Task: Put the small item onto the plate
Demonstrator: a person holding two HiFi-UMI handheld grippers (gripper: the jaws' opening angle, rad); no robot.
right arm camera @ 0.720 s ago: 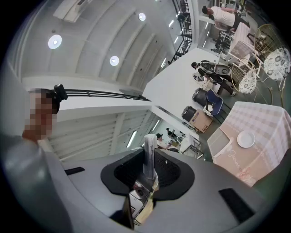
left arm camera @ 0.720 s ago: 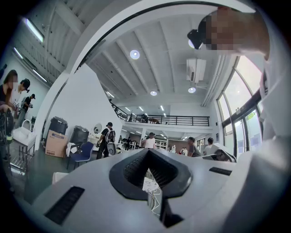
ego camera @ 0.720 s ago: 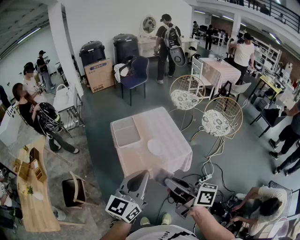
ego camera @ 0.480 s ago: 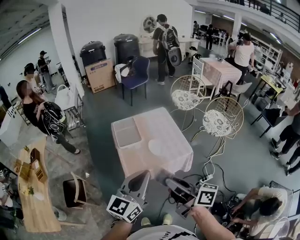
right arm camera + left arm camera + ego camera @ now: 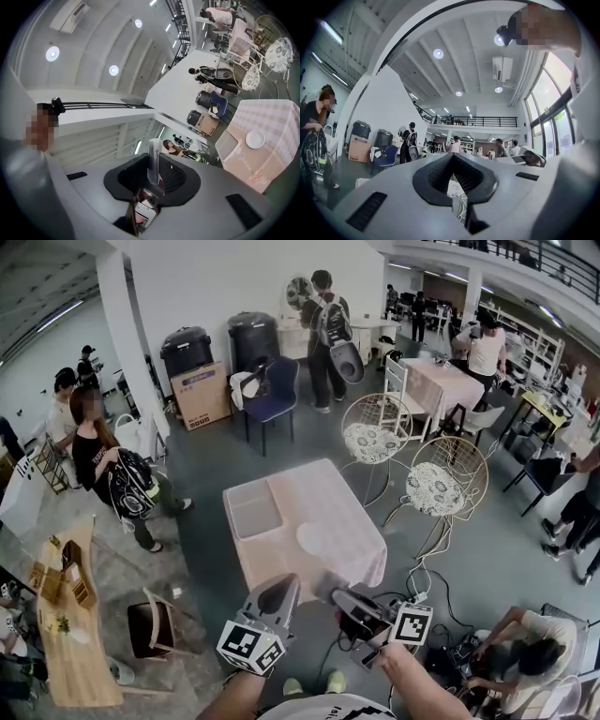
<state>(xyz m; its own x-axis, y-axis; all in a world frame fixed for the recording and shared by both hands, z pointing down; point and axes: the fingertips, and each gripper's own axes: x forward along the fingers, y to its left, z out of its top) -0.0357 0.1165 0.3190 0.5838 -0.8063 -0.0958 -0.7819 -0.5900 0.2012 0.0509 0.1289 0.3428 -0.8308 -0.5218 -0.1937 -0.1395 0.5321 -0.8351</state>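
The white plate (image 5: 314,538) lies on the pink-clothed table (image 5: 281,568), toward its right side, and is empty. In the right gripper view the plate (image 5: 255,139) is far off to the right. My right gripper (image 5: 345,601) is held low before the table's near edge. In its own view, my right gripper (image 5: 152,187) is shut on a small item (image 5: 153,157), a thin pale strip with a packet below it. My left gripper (image 5: 279,594) hovers beside it on the left. Seen along its jaws, the left gripper (image 5: 454,180) is shut and empty, pointing up at the ceiling.
A white tray (image 5: 255,507) occupies the table's left half. Two wire chairs (image 5: 441,479) stand right of the table and cables (image 5: 412,596) lie on the floor near them. A person with a bag (image 5: 117,479) walks at the left. A wooden bench (image 5: 66,624) sits at lower left.
The person with the bag has walked right, toward the table. Both grippers have shifted slightly. The standing person at the back has turned.
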